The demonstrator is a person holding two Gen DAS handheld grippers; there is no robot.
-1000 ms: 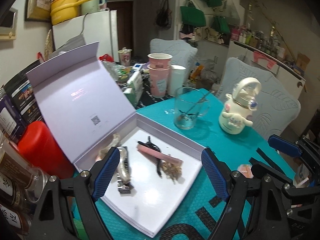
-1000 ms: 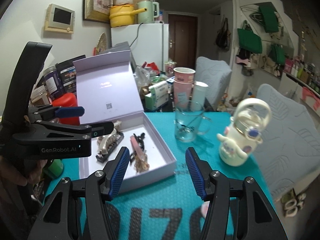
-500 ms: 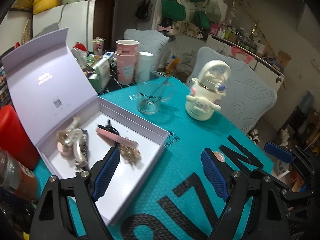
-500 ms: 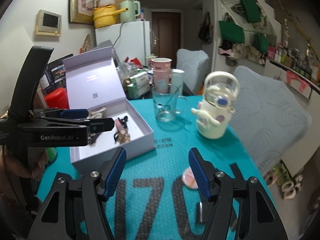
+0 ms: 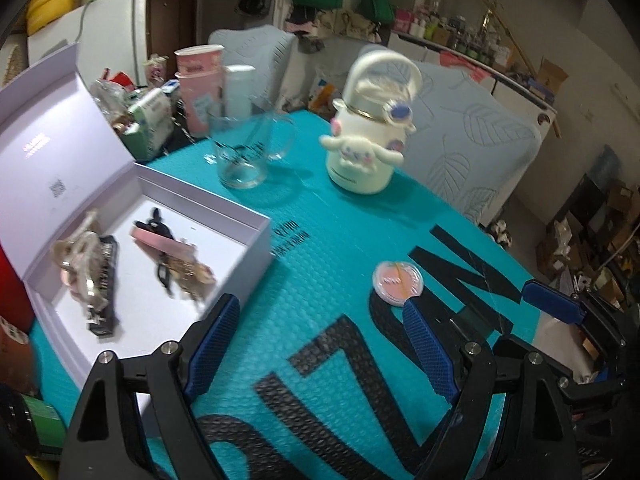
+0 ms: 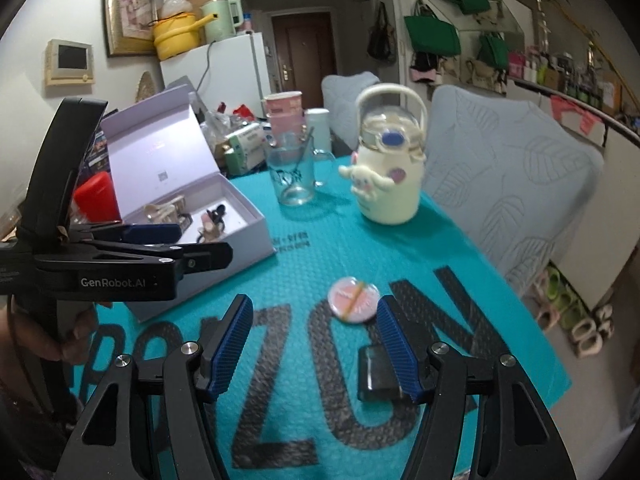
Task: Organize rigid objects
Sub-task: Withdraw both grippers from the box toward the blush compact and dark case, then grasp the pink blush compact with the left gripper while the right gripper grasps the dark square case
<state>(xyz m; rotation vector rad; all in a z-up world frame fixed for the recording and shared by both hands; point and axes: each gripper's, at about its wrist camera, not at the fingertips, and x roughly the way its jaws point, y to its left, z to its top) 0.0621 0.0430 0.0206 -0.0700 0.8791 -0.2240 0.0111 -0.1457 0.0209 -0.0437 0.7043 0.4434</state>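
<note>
Right gripper (image 6: 314, 344) stands wide, holding nothing; left gripper (image 5: 320, 344) likewise; round badge (image 6: 353, 294) lies flat just ahead between the right fingers; advise pinching its rim squarely, then carrying it left to the box (image 6: 256, 236).

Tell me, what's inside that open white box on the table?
The white box holds a pale claw hair clip, a dark comb-like piece, and a pink hair clip lying over black and brownish accessories. What lies beneath them is hidden.
</note>
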